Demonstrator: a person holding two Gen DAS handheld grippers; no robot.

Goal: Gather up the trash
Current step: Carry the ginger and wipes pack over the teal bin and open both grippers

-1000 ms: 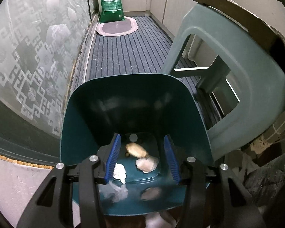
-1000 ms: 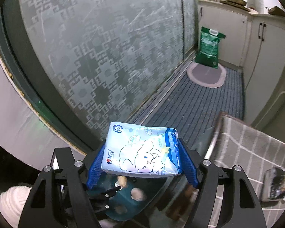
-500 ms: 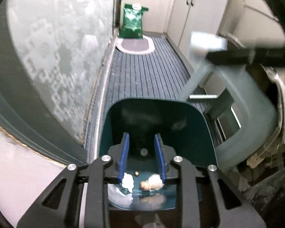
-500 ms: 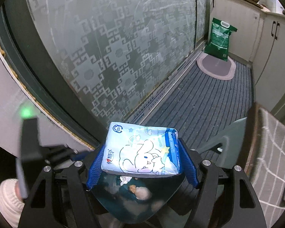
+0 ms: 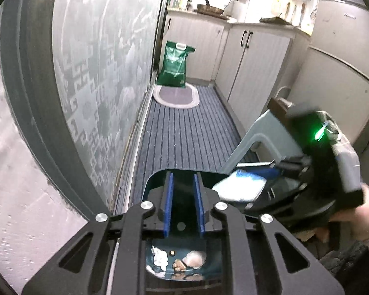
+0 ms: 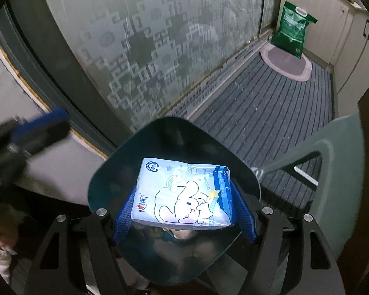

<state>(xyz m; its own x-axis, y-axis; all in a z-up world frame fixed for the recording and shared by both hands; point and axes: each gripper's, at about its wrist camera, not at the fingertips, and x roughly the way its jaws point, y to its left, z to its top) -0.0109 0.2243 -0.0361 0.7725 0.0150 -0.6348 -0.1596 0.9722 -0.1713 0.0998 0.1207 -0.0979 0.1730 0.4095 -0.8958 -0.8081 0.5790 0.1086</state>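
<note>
A dark teal trash bin (image 6: 115, 172) stands on the floor below both grippers, and its rim shows in the left wrist view (image 5: 157, 174). Crumpled tissues and scraps (image 5: 182, 261) lie at its bottom. My right gripper (image 6: 184, 213) is shut on a pale blue tissue pack (image 6: 184, 194) with a cartoon rabbit and holds it over the bin's mouth. The pack also shows in the left wrist view (image 5: 238, 186). My left gripper (image 5: 183, 206) is empty above the bin, its blue pads a narrow gap apart. It appears blurred at the left of the right wrist view (image 6: 37, 127).
A grey-green plastic stool (image 6: 342, 162) stands right of the bin. A frosted patterned glass door (image 6: 145, 49) runs along the left. A striped mat (image 5: 184, 135), an oval rug (image 5: 176, 95) and a green bag (image 5: 176, 64) lie beyond. White cabinets (image 5: 258, 64) line the right.
My left gripper has closed to a narrow gap and lifted up and back from the bin. My right gripper has carried the tissue pack over the bin's mouth.
</note>
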